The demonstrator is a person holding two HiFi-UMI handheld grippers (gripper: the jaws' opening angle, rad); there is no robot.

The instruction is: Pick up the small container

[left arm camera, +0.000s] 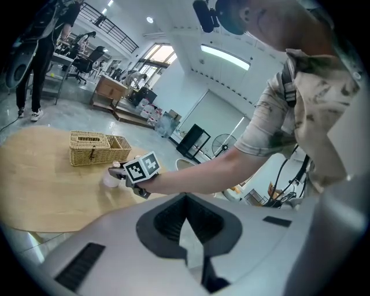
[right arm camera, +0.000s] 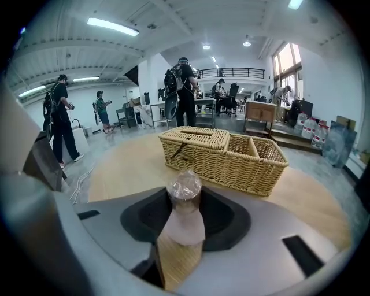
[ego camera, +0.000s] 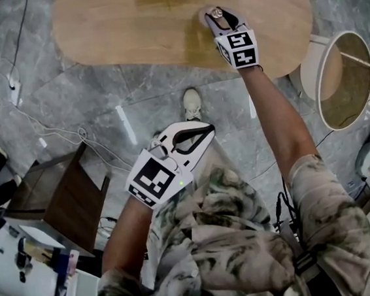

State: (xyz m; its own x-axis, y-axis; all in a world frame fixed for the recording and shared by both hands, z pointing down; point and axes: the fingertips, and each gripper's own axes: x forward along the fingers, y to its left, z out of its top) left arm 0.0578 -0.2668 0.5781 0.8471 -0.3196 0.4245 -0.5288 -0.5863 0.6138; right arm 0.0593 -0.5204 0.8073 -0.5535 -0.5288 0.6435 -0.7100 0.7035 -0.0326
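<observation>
The small container (right arm camera: 184, 215), a pale pink bottle with a crinkled clear cap, stands upright on the oval wooden table (ego camera: 126, 25). My right gripper (right arm camera: 184, 199) is shut on the small container, with a jaw against each side of its lower body. In the head view the right gripper (ego camera: 218, 17) is at the table's far right part with the small container (ego camera: 215, 12) at its tips. My left gripper (ego camera: 208, 130) is held close to my body over the floor, shut and empty. The left gripper view shows the left gripper (left arm camera: 185, 198) and, far off, the small container (left arm camera: 110, 180).
A woven basket (right arm camera: 222, 153) with a lidded half and an open half stands just behind the container. On the floor are a dark wooden side table (ego camera: 59, 197) at the left, a round white-rimmed tub (ego camera: 345, 78) at the right, and cables (ego camera: 59, 134). People stand in the background.
</observation>
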